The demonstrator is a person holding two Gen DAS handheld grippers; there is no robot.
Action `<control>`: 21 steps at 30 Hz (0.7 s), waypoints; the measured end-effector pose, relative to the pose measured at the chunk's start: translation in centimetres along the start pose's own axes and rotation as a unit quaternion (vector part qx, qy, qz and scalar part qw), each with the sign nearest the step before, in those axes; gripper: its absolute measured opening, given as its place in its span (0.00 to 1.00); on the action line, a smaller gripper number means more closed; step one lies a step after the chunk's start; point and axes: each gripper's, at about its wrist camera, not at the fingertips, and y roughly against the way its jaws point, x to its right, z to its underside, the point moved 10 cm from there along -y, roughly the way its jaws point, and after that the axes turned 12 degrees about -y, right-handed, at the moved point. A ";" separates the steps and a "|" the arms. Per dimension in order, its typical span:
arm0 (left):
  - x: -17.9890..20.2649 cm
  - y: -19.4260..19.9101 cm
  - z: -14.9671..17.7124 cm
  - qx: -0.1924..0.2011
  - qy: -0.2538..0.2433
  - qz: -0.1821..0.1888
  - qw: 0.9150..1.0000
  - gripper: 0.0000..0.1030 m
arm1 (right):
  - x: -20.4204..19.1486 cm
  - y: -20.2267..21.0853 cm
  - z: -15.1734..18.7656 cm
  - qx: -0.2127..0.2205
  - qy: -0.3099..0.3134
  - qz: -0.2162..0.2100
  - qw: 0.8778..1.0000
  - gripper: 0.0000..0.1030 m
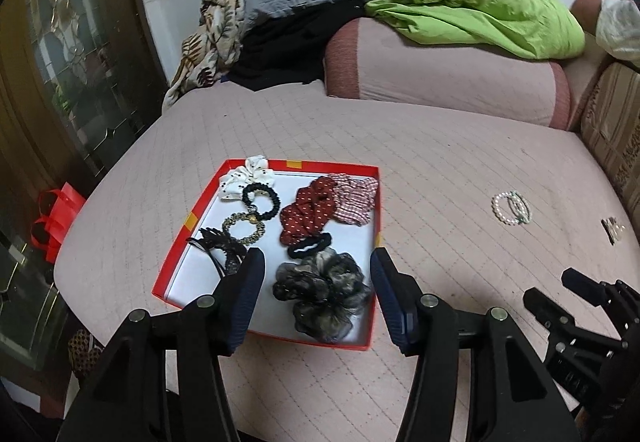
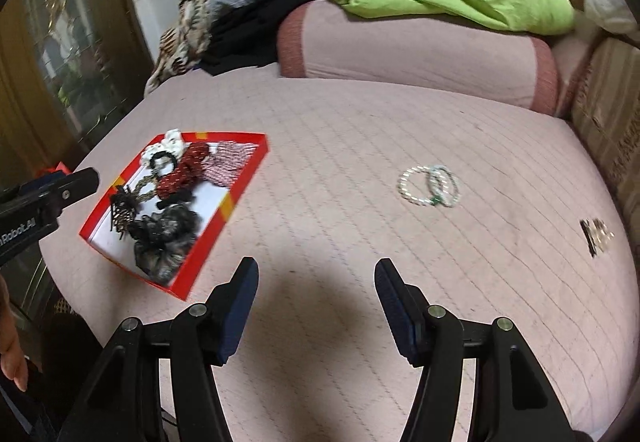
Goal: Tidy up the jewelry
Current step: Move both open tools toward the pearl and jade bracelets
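Left tongs seemingly read "Robot.AI", beside red tray.

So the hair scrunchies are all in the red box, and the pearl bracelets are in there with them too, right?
Not quite. The scrunchies do lie in the red box, but the pearl bracelets lie outside it on the pink quilted cover, as the right wrist view shows.

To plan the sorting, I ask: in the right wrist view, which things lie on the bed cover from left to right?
Red box with hair ties → pearl bracelets → small dark hair clip.
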 end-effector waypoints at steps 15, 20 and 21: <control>6.2 -1.3 0.6 -0.013 -0.023 0.063 0.998 0.53 | 13.8 -2.9 -1.1 -0.014 -0.059 0.087 0.994 0.57; 8.2 -2.8 0.9 -0.020 -0.031 0.086 0.996 0.53 | 14.6 -5.9 -4.7 -0.002 -0.044 0.085 0.995 0.48; 8.5 -3.1 0.9 -0.022 -0.032 0.089 0.995 0.53 | 14.8 -6.9 -5.6 0.000 -0.039 0.088 0.995 0.47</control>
